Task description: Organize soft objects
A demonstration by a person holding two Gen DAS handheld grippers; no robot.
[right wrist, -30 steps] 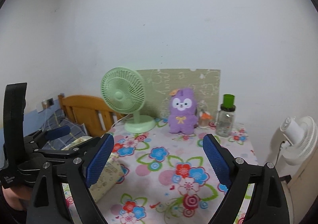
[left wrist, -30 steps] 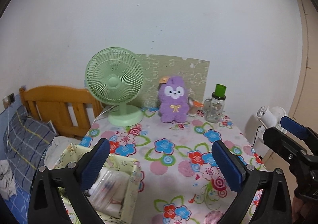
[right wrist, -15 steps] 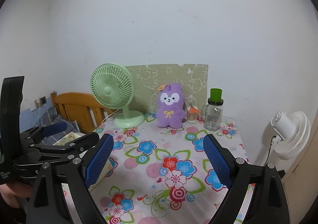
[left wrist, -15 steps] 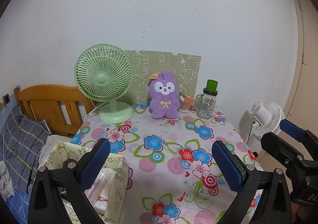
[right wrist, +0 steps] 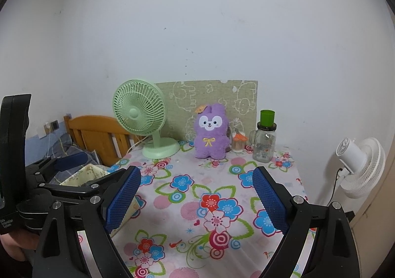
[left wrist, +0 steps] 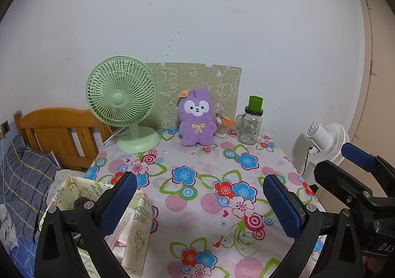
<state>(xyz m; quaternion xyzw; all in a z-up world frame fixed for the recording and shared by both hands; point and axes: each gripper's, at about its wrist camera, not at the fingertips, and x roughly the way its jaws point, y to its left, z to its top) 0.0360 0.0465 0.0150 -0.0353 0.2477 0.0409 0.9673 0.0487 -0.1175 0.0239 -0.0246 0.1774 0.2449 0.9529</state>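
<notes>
Left gripper (left wrist: 198, 199) — mine, jaws spread wide, nothing between the blue pads (left wrist: 118, 201); held above the near part of the table (left wrist: 212, 204), aimed at the back wall.

Right gripper (right wrist: 196, 197) — mine, likewise wide apart and holding nothing; above the near edge of the table, just right of the left one, whose black frame shows at the left of its view.

Plush (left wrist: 196, 121) — purple, rabbit-eared, yellow bow on the chest, orange tag by one ear. Upright at the back of the table, its back to a green panel (left wrist: 197, 80) that leans on the wall. Well apart from both grippers.

Fan (left wrist: 122, 97) — pale green, left of the plush, base on the cloth, white cord trailing off the left edge.

Jar (left wrist: 249, 127) — clear glass with a handle, dark lid, green cup upside down on top; right of the plush.

Small cup (left wrist: 222, 127) — between plush and jar, something orange on top; contents too small to tell, possibly cotton swabs.

Fabric bin (left wrist: 98, 206) — cream, printed, at the table's near left corner under the left gripper's left finger; holds pale wrapped items, not clearly readable.

White fan (left wrist: 325, 139) — beyond the table's right edge, plugged in.

Bed (left wrist: 61, 134) — wooden headboard, left of the table, checked pillow (left wrist: 22, 179) below it.
</notes>
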